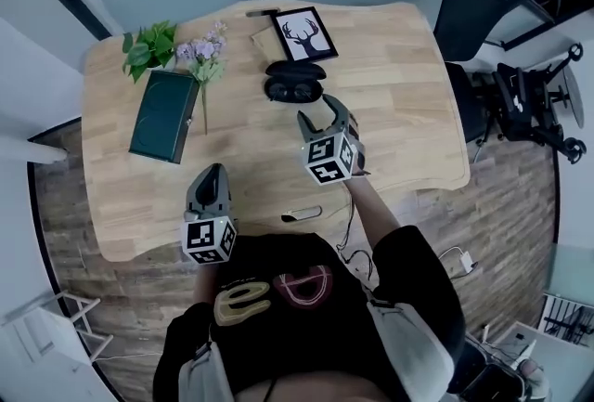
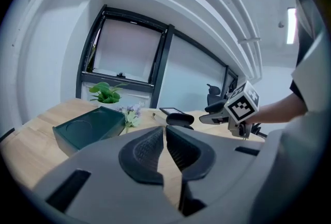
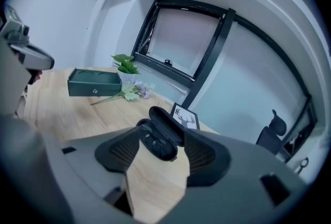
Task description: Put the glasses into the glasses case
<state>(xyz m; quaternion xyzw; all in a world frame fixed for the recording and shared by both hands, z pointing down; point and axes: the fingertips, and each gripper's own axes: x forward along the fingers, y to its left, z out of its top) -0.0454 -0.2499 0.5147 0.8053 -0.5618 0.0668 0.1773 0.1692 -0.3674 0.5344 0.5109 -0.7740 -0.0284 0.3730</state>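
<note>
1. Head view: a wooden table (image 1: 399, 112) carries an open case (image 1: 295, 82) near its far middle. The lid is tipped back toward a deer picture (image 1: 304, 33).
2. Inside the case, the glasses (image 1: 292, 92) appear to lie in the lower half. They are dark on dark, so only the two lenses can be made out.
3. Just short of the case, the right gripper (image 1: 316, 108) hovers above the table and points at it. Its jaws stand wide apart and hold nothing. Right gripper view shows the case through the gap, beyond the tips, with no pad touching it.
4. Near the table's front edge, the left gripper (image 1: 213, 170) is well apart from the case. Left gripper view shows its jaws closed tip to tip with nothing between them.
5. Left of the case lies a green box (image 1: 163, 115). Flowers (image 1: 202, 57) lie beside its right edge, and a plant (image 1: 148, 45) is at its far end.
6. An office chair (image 1: 469, 6) stands beyond the table's right side.
</note>
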